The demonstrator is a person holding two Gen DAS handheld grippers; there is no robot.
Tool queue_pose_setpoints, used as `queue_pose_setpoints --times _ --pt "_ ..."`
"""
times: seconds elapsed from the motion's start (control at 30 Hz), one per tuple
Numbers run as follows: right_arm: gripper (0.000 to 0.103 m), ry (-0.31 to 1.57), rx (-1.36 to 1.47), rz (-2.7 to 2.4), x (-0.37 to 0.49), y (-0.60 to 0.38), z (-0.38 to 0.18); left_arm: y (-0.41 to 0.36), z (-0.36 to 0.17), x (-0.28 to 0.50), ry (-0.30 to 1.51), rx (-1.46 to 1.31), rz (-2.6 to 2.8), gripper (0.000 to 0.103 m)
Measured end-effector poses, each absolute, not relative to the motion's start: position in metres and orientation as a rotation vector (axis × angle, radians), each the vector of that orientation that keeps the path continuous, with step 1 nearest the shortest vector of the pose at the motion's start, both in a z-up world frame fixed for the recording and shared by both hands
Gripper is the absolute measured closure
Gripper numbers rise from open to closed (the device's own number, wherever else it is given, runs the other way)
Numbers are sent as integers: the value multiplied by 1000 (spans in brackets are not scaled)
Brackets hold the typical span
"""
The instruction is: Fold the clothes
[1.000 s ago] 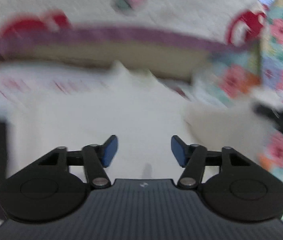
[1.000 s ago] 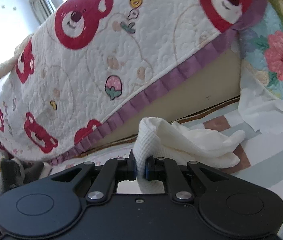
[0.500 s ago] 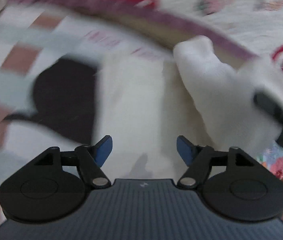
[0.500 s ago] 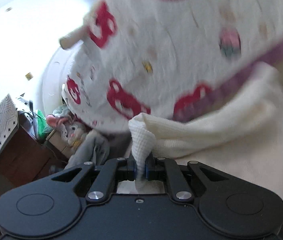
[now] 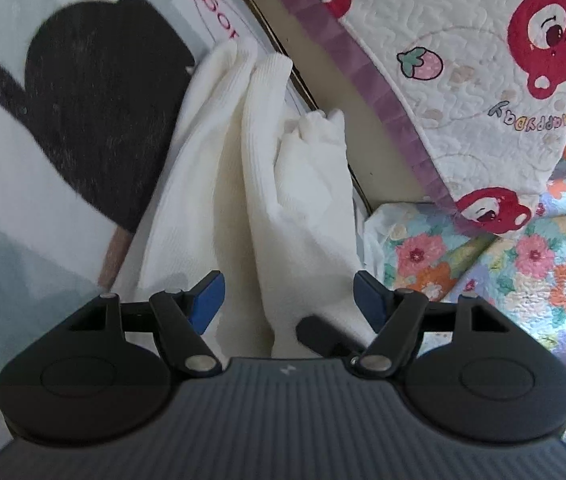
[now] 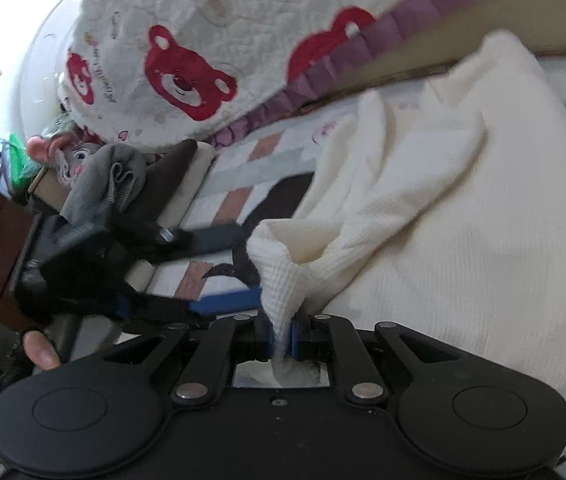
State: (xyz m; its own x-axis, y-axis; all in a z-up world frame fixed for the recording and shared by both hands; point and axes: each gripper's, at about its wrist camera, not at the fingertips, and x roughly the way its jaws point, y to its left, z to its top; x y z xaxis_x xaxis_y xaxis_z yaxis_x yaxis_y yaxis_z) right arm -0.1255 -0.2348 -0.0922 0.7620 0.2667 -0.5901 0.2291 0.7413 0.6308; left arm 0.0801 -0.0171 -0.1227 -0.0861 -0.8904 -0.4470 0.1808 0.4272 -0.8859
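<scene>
A cream knit garment [image 5: 267, 200] lies in long folds on the striped blanket [image 5: 23, 208], running up to the bed's edge. My left gripper [image 5: 289, 300] hovers open just over its near end, with cloth below the gap and nothing pinched. In the right wrist view the same garment [image 6: 443, 200] spreads to the right. My right gripper [image 6: 281, 332] is shut on a bunched corner of it, which stands up as a small cone. The left gripper [image 6: 245, 266] sits right beside that corner, its jaws apart.
A bear-print quilt [image 5: 463, 60] with a purple frill hangs over the bed at the back. A floral quilt [image 5: 523, 264] lies to the right. The blanket carries a black heart patch [image 5: 95, 120]. A grey plush toy [image 6: 79, 160] and a fingertip [image 6: 39, 354] show at the left.
My right gripper has carried the pinched corner leftwards across the garment, close to the left gripper. The left gripper has swung round over the garment's end and stayed open.
</scene>
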Motion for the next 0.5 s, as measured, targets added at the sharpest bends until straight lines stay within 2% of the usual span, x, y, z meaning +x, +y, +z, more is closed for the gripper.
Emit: queue_pose_setpoints --times 0.4,0.5 --pt "92 732 711 43 -127 -230 -95 -45 -140 76 1407 -709 -1066 31" --pt "92 735 701 48 -127 -229 -96 -72 -139 79 1414 -528 -1058 33"
